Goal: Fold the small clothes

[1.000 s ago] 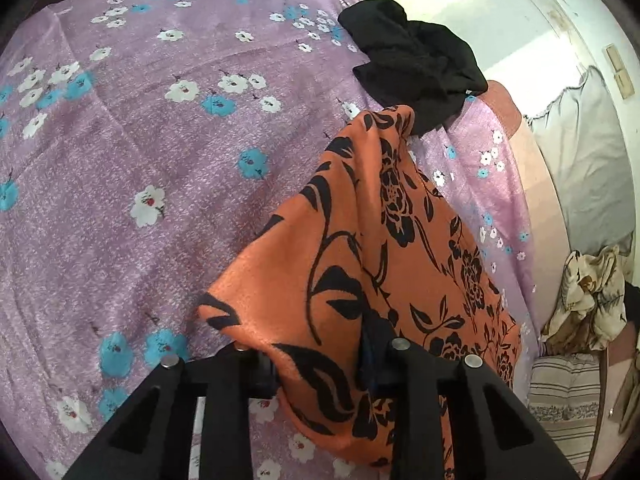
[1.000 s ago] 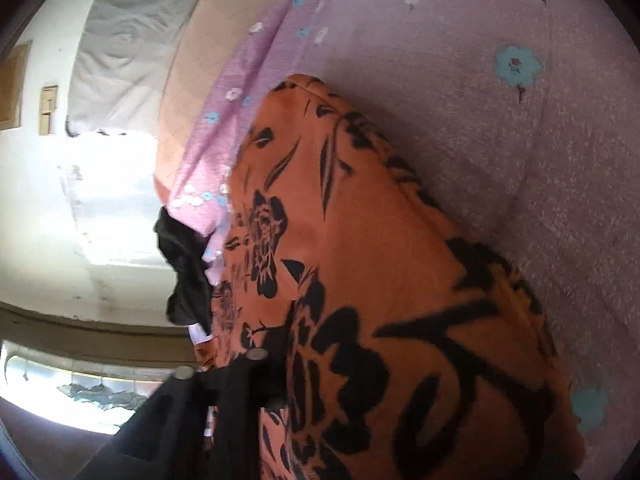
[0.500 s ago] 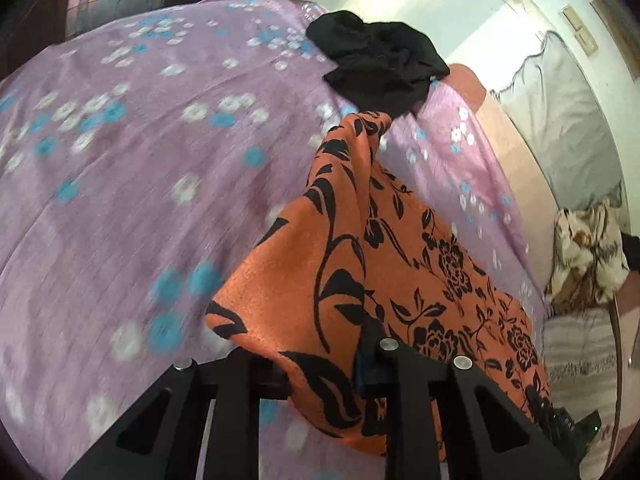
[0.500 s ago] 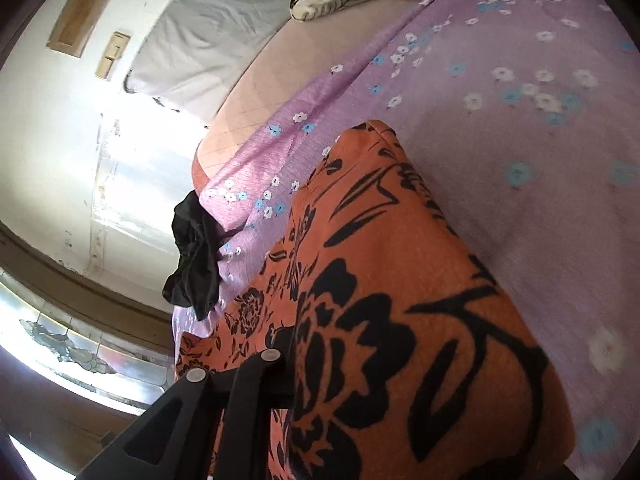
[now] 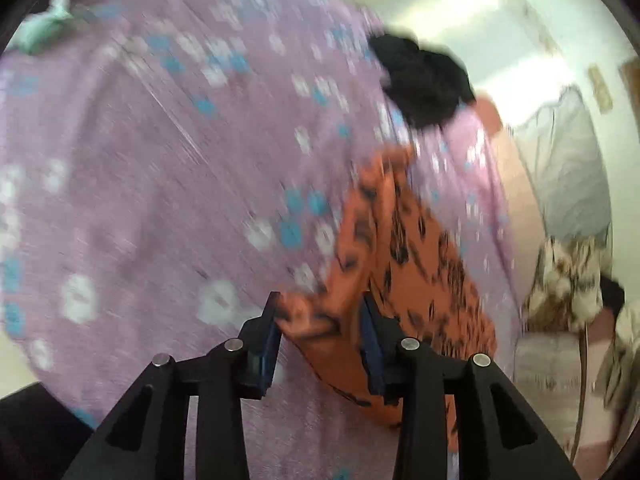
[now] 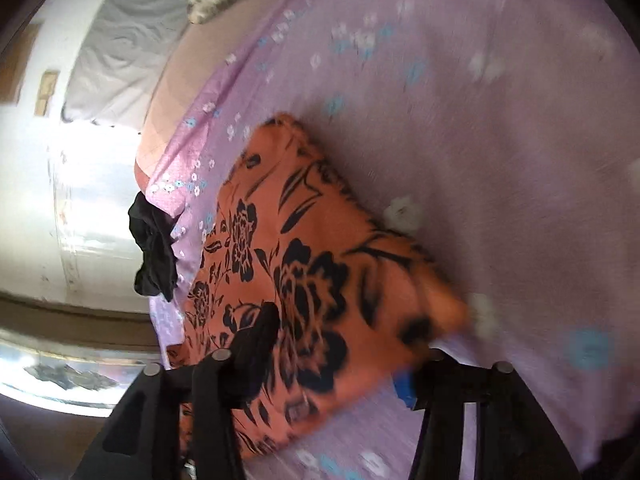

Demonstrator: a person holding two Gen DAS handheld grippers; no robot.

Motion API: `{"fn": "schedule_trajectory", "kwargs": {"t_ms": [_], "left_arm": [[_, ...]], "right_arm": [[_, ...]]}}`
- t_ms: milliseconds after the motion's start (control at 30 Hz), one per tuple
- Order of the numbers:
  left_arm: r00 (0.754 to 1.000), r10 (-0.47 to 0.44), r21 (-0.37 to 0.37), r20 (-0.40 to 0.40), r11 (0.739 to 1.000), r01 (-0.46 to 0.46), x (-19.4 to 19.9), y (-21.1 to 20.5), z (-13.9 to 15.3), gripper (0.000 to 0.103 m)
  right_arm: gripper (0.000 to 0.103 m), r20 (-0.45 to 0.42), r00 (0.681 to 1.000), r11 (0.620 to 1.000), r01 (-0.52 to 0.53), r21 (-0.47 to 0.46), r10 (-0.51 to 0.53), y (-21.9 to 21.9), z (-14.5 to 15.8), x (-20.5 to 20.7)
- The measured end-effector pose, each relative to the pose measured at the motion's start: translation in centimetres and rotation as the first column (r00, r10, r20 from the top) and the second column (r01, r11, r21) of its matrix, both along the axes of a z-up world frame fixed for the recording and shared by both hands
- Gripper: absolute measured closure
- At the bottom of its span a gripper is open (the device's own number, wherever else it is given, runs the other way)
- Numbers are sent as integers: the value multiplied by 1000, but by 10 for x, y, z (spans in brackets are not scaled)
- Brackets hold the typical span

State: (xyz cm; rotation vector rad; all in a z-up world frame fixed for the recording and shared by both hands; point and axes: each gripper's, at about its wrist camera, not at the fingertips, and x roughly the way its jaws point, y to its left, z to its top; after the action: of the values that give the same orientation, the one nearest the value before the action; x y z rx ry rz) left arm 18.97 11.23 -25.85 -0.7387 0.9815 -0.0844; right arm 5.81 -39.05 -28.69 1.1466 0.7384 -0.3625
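An orange cloth with black flowers (image 5: 404,264) lies in a folded strip on the purple flowered bed sheet (image 5: 160,160). Its near corner sits loosely between the fingers of my left gripper (image 5: 320,332), whose jaws are opening and not pressing on it. In the right wrist view the same orange cloth (image 6: 304,264) spreads over the sheet (image 6: 500,140). Its near edge droops between the fingers of my right gripper (image 6: 336,360), whose jaws are also opening wide. Both views are blurred by motion.
A crumpled black garment (image 5: 424,84) (image 6: 154,256) lies at the bed's far edge beyond the orange cloth. A grey pillow (image 5: 568,168) and a cream-and-brown patterned cloth (image 5: 568,280) lie beside the bed. A pale teal item (image 5: 44,28) rests at the far left.
Both grippers were shut on the orange cloth and have spread their jaws. Both have swept across the bed, and the cloth has dropped from hanging to lying lower on the sheet.
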Motion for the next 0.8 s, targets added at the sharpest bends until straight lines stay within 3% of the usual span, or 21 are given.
{"fn": "schedule_trajectory", "kwargs": {"t_ms": [67,167,233,333,367,400,433,467,533,600,700,800], "left_arm": [[995,30,88,99,995,-39,-3,4,20,64],[977,-30,139,213,990,0,-4,-7,39,64],[963,-113,202,243,977,64,0,-27,41,60],[964,-212,226,162,959,173,15,-50,23,60],[966,-232,234,113,951,201,21,-56,13,59],[968,-252,268,14,933,239,28,-64,-3,59],[966,-252,305,-62,916,258,35,-69,-15,59],[963,-253,336,-88,903,268,38,-73,-22,59],[962,-265,404,-62,875,267,37,-80,-16,57],[954,-293,430,-67,854,292,40,-85,-14,54],[959,-279,384,-59,880,279,44,-77,-12,54],[966,-258,387,-23,889,246,47,-73,-4,54]], "right_arm": [[48,2,999,996,-33,-88,34,6,17,-12],[48,26,998,982,-53,-183,58,19,32,-16],[48,49,995,964,-74,-256,90,30,43,-12],[48,68,991,957,-91,-276,114,37,45,5],[48,80,990,957,-88,-277,115,37,44,12],[48,89,989,956,-85,-282,114,34,40,18],[48,78,991,954,-82,-288,109,30,37,19],[49,28,996,952,-74,-297,86,23,29,23],[56,-95,995,959,-38,-281,11,9,13,24],[57,-107,992,970,43,-239,-70,-2,7,9],[56,-83,986,952,117,-283,-146,-6,28,-12],[55,-2,986,930,155,-334,-165,-3,54,-24]]}}
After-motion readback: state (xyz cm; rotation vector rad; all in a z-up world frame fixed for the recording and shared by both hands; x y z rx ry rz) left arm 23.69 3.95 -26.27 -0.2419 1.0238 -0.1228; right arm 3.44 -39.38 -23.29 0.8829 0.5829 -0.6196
